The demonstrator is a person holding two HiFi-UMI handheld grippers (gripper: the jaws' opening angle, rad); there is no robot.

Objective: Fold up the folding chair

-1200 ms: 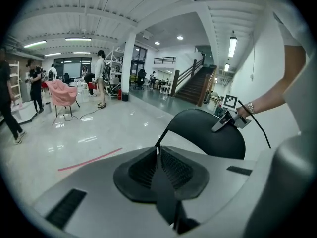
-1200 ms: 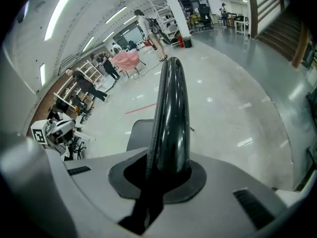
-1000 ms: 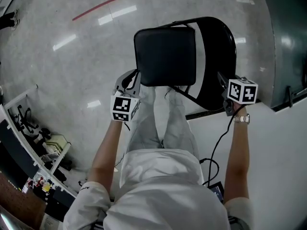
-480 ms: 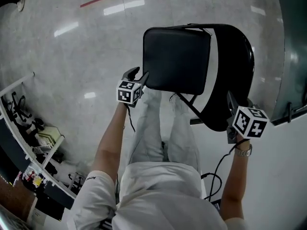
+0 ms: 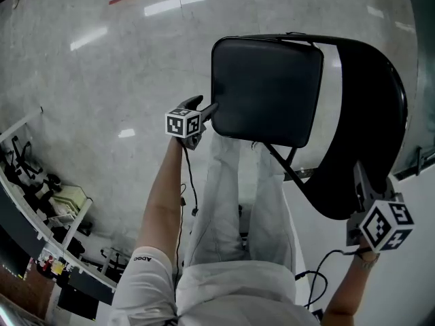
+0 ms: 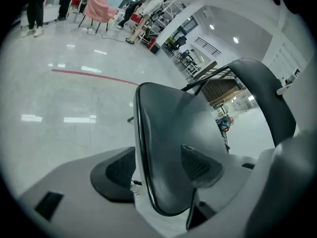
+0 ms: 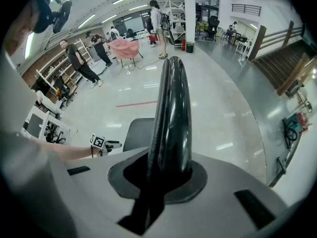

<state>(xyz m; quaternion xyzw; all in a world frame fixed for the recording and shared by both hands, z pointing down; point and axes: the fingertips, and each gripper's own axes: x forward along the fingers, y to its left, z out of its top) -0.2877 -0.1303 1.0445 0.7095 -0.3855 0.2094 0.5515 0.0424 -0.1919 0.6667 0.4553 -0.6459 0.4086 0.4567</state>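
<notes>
The black folding chair stands open before me, its padded seat (image 5: 265,90) ahead of my legs and its curved backrest (image 5: 367,134) at the right. My left gripper (image 5: 207,109) is at the seat's left edge. In the left gripper view the seat (image 6: 168,152) rim stands between the two pads (image 6: 119,170); the jaws have just been opening and do not press on it. My right gripper (image 5: 359,182) is shut on the backrest's top edge, which runs up between its pads in the right gripper view as a thin black blade (image 7: 171,113).
My legs in light trousers (image 5: 231,182) stand close beneath the seat. Shelving with gear (image 5: 41,195) lines the left, and a white and grey wall (image 5: 414,175) rises right beside the backrest. People (image 7: 77,58) and a pink-draped chair (image 7: 126,47) are far across the polished floor.
My left gripper has gone from beside my lap out to the seat's left edge and opened round it. The right gripper, still on the backrest, has slid toward the view's lower right.
</notes>
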